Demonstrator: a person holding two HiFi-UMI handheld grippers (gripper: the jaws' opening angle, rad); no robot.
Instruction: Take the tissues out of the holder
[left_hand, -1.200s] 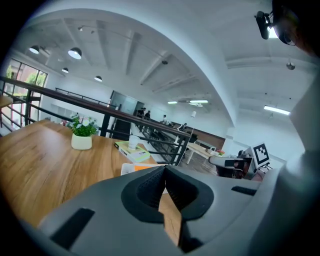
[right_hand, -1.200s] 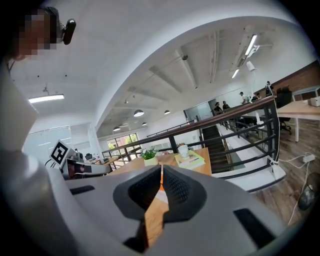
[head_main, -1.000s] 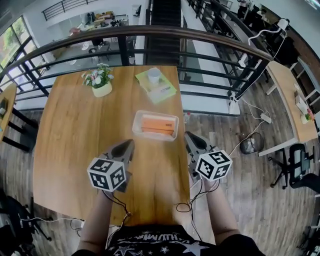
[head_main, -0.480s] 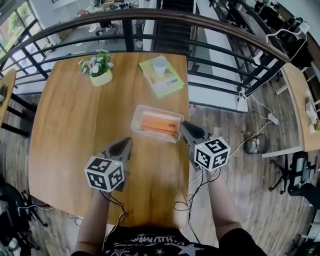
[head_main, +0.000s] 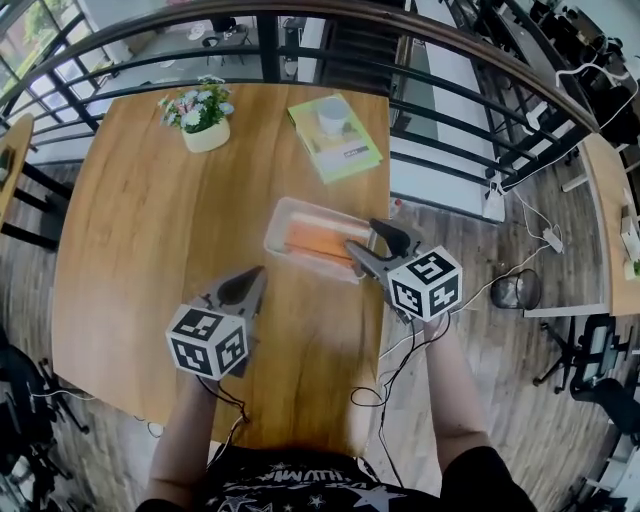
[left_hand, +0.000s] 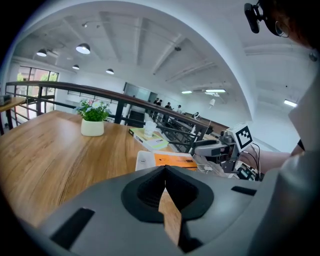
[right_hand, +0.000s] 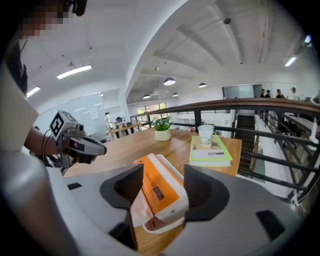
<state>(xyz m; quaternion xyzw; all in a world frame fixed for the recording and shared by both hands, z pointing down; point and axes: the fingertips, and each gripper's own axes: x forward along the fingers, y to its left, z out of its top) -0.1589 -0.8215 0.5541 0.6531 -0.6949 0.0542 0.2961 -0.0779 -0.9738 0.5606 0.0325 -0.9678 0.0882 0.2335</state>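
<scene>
Orange tissues (head_main: 318, 240) lie as a flat pack inside a pale, shallow holder (head_main: 283, 215), which sits on the wooden table (head_main: 150, 230) close to its right-hand edge. The person stands at the near side with a tool in each hand. The right hand-held gripper (head_main: 368, 240) is down at the near end of the holder, angled in from the table's edge. Its jaws have just been opening and now stand wide, one on either side of that end, with the pack and the holder's rim between them. I cannot see the pads pressing on anything. The left hand-held gripper (head_main: 255, 275) hangs over bare wood, well apart from the holder and pointing towards the far side. Its jaws are closed together with nothing between them. At the far end of the table a potted plant (head_main: 205, 120) stands on the left. A green book (head_main: 338, 145) lies on the right with a paper cup (head_main: 332, 115) on top of it. Past the table's far edge runs a dark railing (head_main: 300, 22)
</scene>
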